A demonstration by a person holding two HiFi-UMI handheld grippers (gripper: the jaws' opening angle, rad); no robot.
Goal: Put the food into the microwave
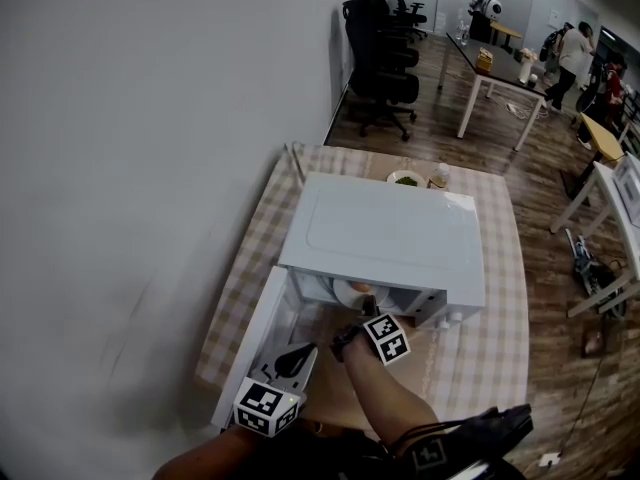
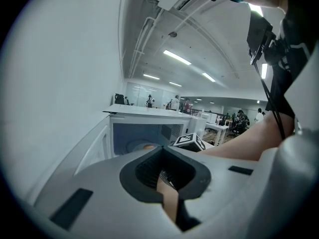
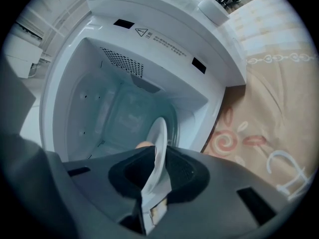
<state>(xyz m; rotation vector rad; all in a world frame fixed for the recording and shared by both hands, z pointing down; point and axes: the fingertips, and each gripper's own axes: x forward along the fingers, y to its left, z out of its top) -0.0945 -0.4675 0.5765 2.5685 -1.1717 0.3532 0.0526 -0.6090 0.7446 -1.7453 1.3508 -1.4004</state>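
Microwave is set on the checked tablecloth, with its door swung open to the left.

Right gripper is held at the mouth of the cavity. Its jaws are parted a little, and the near rim of the white plate is caught edge-on between them. A dark gap is seen on the left side of the rim, while the right pad sits just beside it, so no firm pinch can be made out. The rest of the plate reaches forward past the jaw tips, inside the cavity. The orange food is seen on it just beyond the left jaw. In the head view the plate shows under the front edge of the microwave top, directly ahead of the right gripper.

Left gripper is held back, outside the oven near the open door, well apart from the plate. Only a narrow slit is left between its jaws, and nothing is held in it. The tablecloth shows through.
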